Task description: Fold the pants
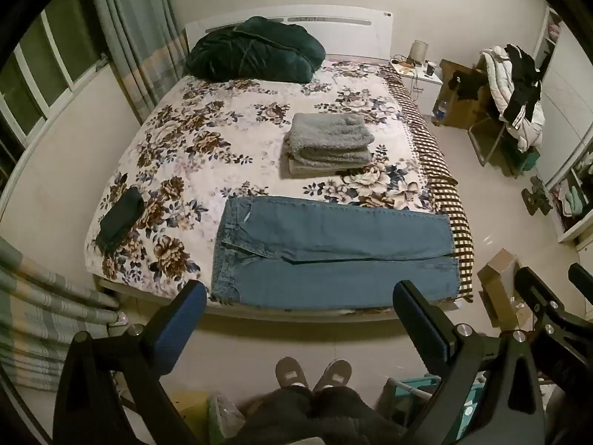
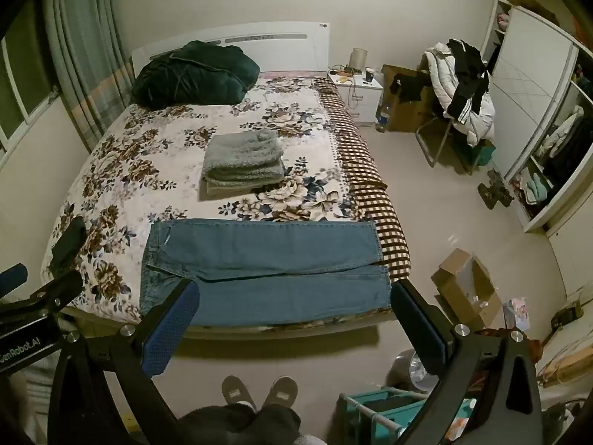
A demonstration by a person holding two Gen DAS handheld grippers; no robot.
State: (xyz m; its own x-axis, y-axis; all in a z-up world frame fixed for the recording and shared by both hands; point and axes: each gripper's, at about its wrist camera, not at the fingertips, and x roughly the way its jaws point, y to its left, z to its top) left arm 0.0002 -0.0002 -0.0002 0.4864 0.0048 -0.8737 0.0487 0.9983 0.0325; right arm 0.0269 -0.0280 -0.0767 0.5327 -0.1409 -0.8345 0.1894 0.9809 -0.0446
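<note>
Both my left gripper point(image 1: 300, 309) and right gripper point(image 2: 294, 309) hang spread and empty above the jeans point(image 1: 333, 256), flat along the bed's point(image 1: 178, 155) foot edge, so next I'd pinch both ends and fold leg over leg.

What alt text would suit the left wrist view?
Blue jeans lie flat across the foot of a floral-covered bed, with the open left tongs held short of them. Folded grey towels sit behind the jeans.

Matt blue denim pants point(image 1: 333, 256)
</note>
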